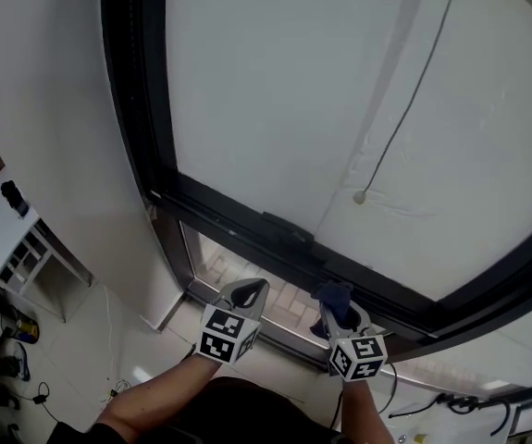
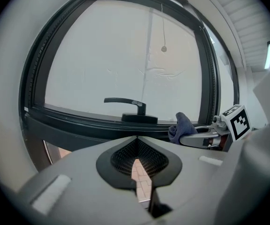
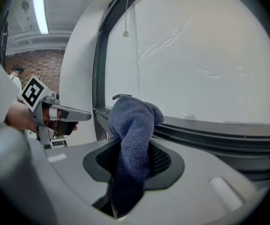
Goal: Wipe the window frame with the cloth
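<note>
The black window frame (image 1: 238,213) crosses the head view, with its black handle (image 1: 287,224) on the lower rail. My right gripper (image 1: 338,311) is shut on a blue cloth (image 1: 333,294), which bunches up just below that rail, right of the handle. In the right gripper view the cloth (image 3: 132,125) stands up between the jaws, in front of the frame (image 3: 210,135). My left gripper (image 1: 250,289) hangs beside it to the left, shut and holding nothing. The left gripper (image 2: 135,140) points at the handle (image 2: 125,102), with the cloth (image 2: 181,124) to its right.
A white blind fills the pane, its cord ending in a bead (image 1: 360,196). A white wall (image 1: 53,137) borders the frame on the left. Under the rail a lower pane shows brick paving (image 1: 289,299). A white shelf unit (image 1: 11,243) and floor cables (image 1: 451,405) lie below.
</note>
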`<state>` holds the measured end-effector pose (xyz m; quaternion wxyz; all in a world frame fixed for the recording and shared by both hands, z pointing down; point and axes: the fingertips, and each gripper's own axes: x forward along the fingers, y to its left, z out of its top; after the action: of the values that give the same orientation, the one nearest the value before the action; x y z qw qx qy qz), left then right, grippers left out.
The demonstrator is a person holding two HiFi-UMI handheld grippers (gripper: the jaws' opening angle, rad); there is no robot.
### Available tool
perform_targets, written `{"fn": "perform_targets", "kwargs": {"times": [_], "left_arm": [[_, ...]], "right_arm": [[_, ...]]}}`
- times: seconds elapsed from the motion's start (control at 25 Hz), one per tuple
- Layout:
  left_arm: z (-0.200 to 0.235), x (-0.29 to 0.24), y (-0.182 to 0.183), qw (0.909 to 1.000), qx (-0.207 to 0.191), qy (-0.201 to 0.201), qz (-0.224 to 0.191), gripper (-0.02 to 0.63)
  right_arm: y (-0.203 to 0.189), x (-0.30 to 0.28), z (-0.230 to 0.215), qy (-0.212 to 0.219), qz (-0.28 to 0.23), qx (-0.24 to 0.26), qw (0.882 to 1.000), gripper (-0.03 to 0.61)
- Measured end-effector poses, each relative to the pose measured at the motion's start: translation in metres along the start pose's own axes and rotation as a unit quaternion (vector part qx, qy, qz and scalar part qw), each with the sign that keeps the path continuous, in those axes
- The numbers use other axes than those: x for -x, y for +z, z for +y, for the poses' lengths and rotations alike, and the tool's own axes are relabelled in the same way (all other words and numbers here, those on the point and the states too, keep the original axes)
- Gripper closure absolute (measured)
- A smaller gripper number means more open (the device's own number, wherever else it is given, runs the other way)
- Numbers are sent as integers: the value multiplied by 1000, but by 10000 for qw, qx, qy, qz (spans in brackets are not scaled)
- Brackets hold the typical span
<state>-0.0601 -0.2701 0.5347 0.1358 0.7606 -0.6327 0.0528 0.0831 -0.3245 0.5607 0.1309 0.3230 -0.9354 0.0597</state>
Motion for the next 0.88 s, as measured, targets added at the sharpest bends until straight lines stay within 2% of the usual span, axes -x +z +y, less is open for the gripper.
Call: {"fn": "perform_targets", "kwargs": {"times": [0.2, 0.88], "left_arm": [[22, 10, 2, 9998, 31, 182, -70, 620], [114, 48, -1, 9965, 238, 793, -147, 620]], "right_arm": [[5, -20, 17, 211, 13, -84, 9997, 451], [24, -99, 91, 843, 136, 251, 9960, 451]]}}
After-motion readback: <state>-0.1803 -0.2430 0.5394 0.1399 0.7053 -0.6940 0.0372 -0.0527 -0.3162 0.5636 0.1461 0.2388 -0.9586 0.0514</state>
